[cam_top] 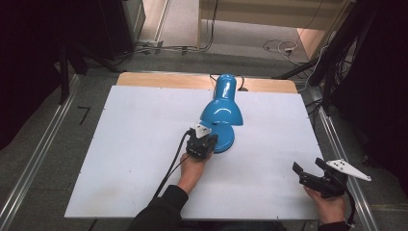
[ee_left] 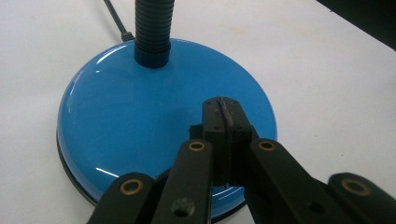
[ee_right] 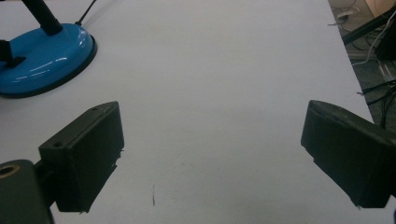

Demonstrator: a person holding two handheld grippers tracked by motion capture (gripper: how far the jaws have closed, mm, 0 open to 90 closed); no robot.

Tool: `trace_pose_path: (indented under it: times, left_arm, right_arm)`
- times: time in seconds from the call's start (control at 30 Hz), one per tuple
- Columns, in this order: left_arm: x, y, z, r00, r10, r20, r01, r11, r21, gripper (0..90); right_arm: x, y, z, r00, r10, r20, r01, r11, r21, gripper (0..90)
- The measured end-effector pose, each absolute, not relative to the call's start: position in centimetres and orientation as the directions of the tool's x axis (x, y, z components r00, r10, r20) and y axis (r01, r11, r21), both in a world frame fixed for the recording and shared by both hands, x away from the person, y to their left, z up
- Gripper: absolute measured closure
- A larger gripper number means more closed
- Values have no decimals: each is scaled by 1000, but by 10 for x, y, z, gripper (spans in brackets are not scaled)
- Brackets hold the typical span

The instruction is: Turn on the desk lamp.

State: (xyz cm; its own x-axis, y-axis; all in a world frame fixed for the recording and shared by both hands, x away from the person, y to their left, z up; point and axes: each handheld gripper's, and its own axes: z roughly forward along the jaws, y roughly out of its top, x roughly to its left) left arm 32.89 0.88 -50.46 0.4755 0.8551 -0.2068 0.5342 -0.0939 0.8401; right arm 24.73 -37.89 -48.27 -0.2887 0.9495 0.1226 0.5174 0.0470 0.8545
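Observation:
A glossy blue desk lamp (cam_top: 222, 108) stands mid-table, its shade hanging over its round base (ee_left: 140, 121). A black flexible neck (ee_left: 152, 28) rises from the base's far side. My left gripper (cam_top: 199, 144) is over the near part of the base, jaws pressed together with nothing between them, tips (ee_left: 223, 116) resting on or just above the blue surface. My right gripper (cam_top: 308, 175) is held at the table's near right corner, jaws wide apart (ee_right: 212, 158) over bare white board. The lamp base (ee_right: 42, 53) lies to its far left.
The white board (cam_top: 144, 144) covers a wooden table top. The lamp's black cord (ee_left: 114, 18) runs off the far side of the base toward the table's back edge. Metal rails and cables lie on the floor beyond the right edge (ee_right: 373, 51).

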Motion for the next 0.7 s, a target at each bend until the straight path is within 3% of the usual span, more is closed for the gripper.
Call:
trace_pose_path:
  times: [0.7]
  left_arm:
    - [320,3,-509,479,857,-191,518,-100,850,900]
  right_arm:
    - [248,-380,-483,-281,950,138,530,34,848,44]
